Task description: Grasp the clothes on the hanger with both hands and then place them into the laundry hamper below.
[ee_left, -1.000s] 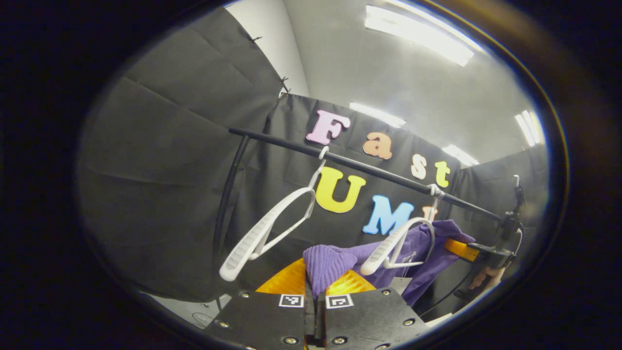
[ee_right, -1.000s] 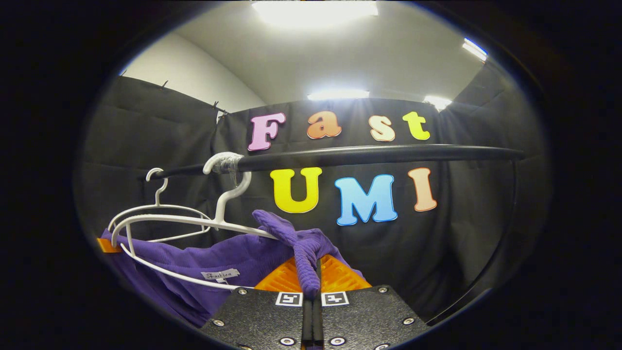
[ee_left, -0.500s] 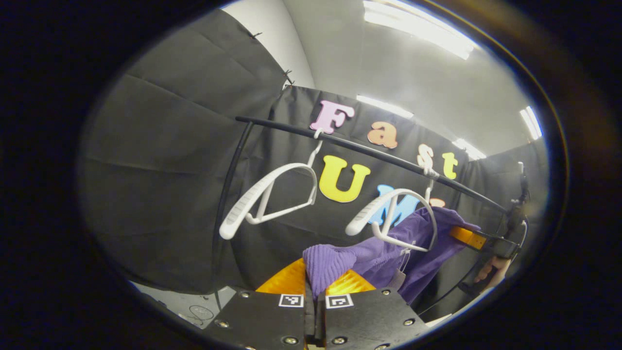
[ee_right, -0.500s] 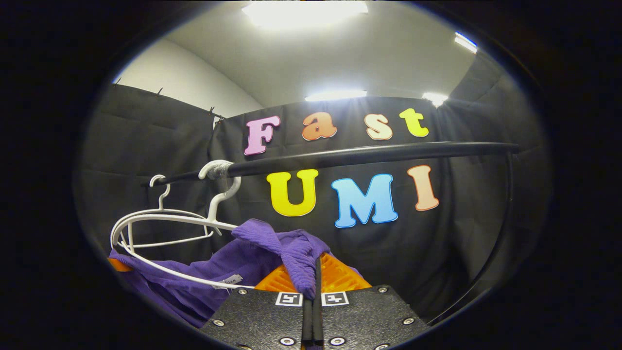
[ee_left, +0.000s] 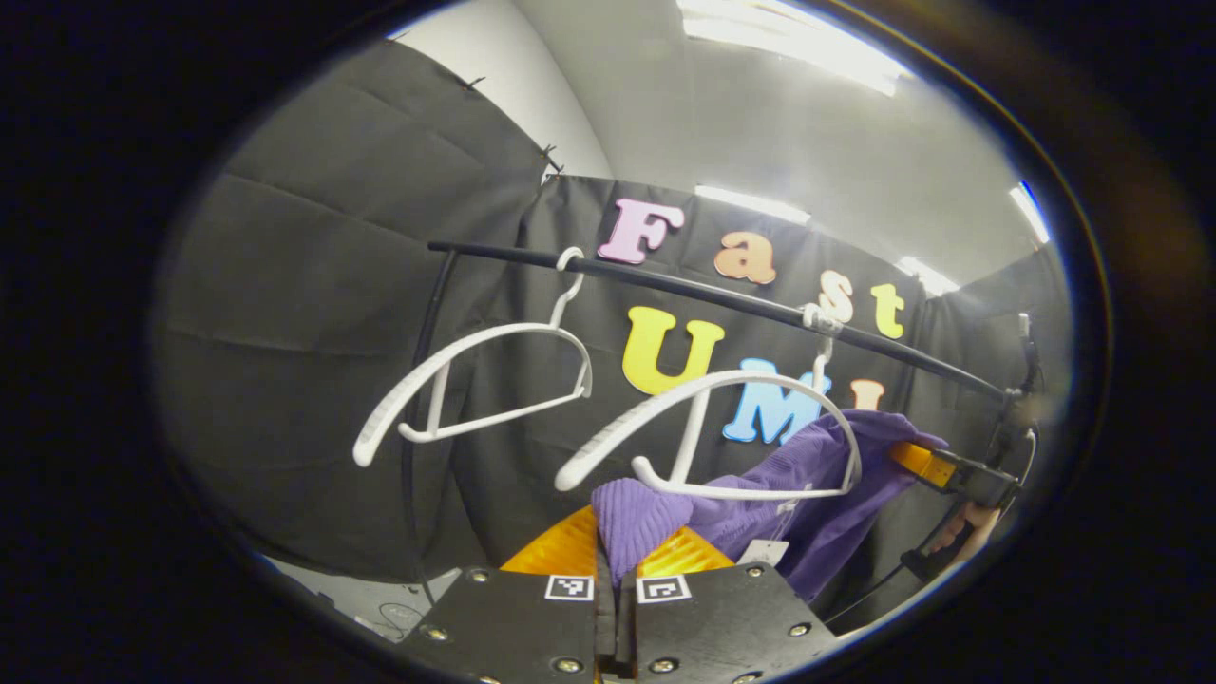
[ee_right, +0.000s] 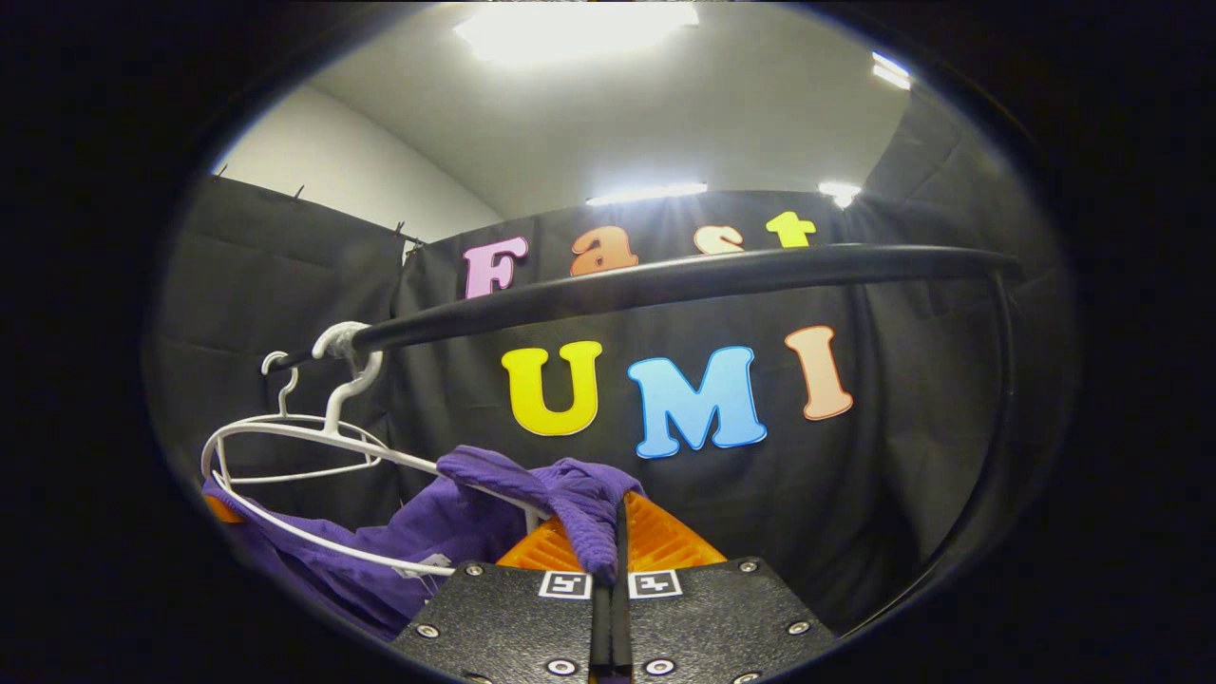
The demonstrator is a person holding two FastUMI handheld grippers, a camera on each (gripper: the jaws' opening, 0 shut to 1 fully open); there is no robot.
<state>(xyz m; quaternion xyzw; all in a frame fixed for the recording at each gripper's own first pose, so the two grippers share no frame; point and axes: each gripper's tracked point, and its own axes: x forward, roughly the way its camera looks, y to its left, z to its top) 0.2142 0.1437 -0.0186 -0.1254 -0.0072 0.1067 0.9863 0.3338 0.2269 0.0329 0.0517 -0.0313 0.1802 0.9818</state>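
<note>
Two handheld grippers hold a purple garment [ee_left: 807,484] between them beneath a black rail [ee_left: 722,302] in the booth. In the left gripper view, the left gripper [ee_left: 616,560] has its jaws closed on a ribbed fold of the cloth, which rises from between the fingers and stretches away to the right. At the far right of that view the right gripper [ee_left: 936,467] grips the garment's other end, with a hand [ee_left: 959,527] below it.

The cloth sags between the two grips — it lies behind and partly through the frame of the near hanger [ee_left: 703,437], a white one whose hook sits on the rail. Whether the garment rests on the hanger's lower bar cannot be told. A second white hanger [ee_left: 465,389], bare, hangs farther left on the same rail.

In the right gripper view, that gripper [ee_right: 616,560] is clamped on a bunched purple corner [ee_right: 579,503] of the same garment, which trails down and to the left under the hanger's [ee_right: 313,456] thin lower bar. A white tag shows on the cloth near the gripper's left finger. The rail [ee_right: 684,277] runs overhead, left to right — ceiling lights [ee_right: 570,19] glare above the booth's black wall.
</note>
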